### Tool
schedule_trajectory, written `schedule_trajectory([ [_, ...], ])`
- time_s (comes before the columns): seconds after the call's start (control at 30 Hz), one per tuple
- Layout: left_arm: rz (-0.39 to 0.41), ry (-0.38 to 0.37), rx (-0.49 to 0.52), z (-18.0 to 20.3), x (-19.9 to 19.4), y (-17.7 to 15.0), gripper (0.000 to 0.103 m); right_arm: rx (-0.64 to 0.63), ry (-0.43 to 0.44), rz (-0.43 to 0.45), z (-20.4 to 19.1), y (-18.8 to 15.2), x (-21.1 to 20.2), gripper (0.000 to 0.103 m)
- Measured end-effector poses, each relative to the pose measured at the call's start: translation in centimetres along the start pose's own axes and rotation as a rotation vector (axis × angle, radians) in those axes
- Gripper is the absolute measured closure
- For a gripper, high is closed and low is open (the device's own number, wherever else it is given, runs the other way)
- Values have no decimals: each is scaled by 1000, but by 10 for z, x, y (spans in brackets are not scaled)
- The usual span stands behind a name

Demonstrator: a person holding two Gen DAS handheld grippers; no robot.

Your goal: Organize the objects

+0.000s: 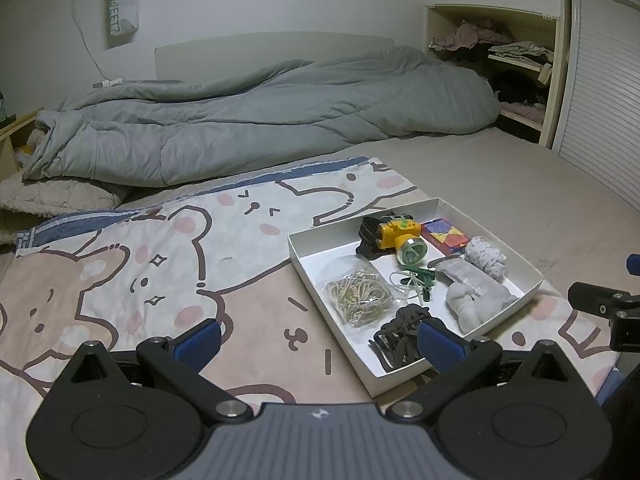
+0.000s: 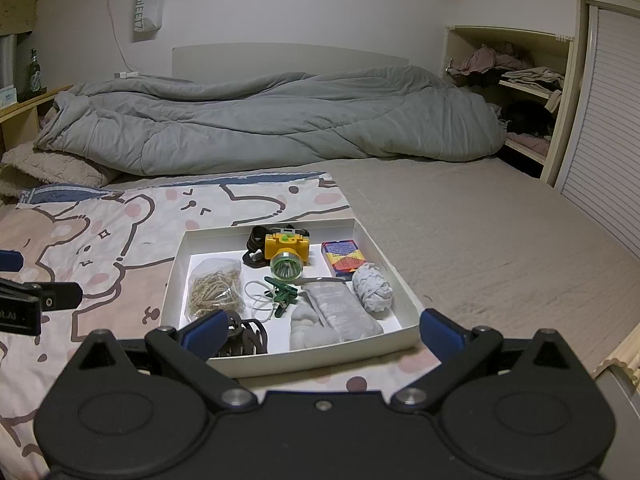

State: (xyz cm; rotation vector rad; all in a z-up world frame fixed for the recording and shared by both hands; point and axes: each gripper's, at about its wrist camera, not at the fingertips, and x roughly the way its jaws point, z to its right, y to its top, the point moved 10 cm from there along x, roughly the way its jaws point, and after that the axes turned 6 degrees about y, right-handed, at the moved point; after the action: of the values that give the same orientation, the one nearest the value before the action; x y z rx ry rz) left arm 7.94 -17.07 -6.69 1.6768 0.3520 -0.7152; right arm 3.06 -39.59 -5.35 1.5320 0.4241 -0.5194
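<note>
On a bed spread with a cartoon-bear sheet [image 2: 100, 248], a shallow white box [image 2: 404, 292] holds a yellow headlamp [image 2: 286, 250], a bag of rubber bands [image 2: 214, 288], green clips [image 2: 282, 294], a card pack [image 2: 344, 258], a lace roll [image 2: 374, 288] and a grey pouch [image 2: 340, 310]; the left gripper [image 1: 318, 342] and right gripper [image 2: 320, 330] hover before it, both spread wide and empty; a grey quilt [image 2: 260, 120] lies behind.

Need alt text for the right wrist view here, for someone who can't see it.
A shallow white box on a cartoon-bear blanket holds a yellow headlamp, bagged rubber bands, green clips, a card box and lace trim. The right gripper hangs before it, jaws open and empty. A grey duvet lies behind.
</note>
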Motion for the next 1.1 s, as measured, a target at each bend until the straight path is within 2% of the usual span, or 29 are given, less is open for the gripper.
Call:
schedule_trajectory([
  [1.1, -7, 9, -8, 0, 1, -1, 0, 1, 4, -3, -1, -1, 1, 0],
])
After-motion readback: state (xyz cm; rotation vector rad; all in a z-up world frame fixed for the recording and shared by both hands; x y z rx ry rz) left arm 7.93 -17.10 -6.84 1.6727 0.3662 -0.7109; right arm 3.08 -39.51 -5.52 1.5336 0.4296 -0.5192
